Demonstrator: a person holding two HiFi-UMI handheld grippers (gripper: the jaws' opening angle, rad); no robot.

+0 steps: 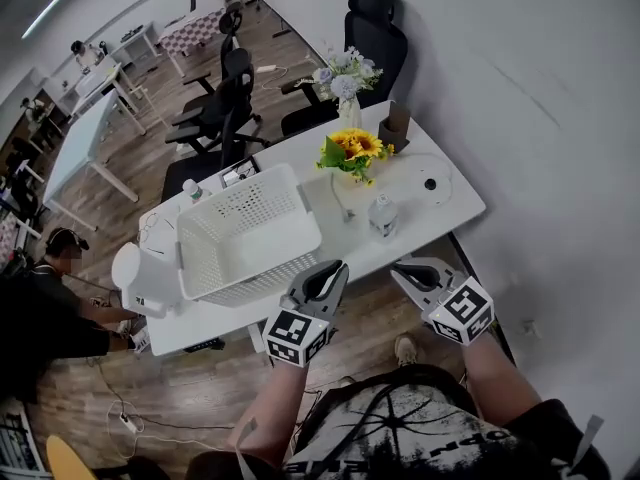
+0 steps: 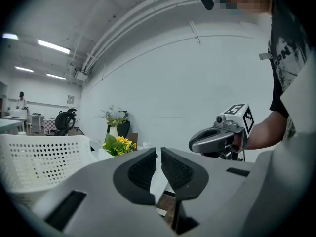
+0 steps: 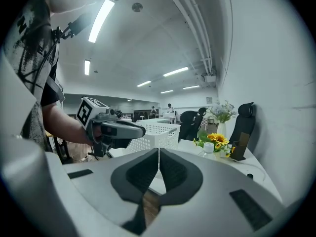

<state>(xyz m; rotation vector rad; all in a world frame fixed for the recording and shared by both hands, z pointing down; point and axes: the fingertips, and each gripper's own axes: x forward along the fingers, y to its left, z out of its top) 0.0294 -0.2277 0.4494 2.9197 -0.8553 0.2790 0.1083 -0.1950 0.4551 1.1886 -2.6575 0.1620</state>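
Hovering empty near the desk (image 1: 330, 230) edge, left claw (image 1: 339, 266) all but closed and right claw (image 1: 398, 266) closed, either risked shoving the basket (image 1: 240, 230) or tipping the small bottle (image 1: 383, 215) if pushed forward.

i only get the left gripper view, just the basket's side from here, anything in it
observer: no. The head view looks down into the basket and it is empty.
operator: ok and the right gripper, i see it from outside only, jaws shut?
observer: yes. In the right gripper view, the right gripper has its jaws together at the tips, with nothing between them.
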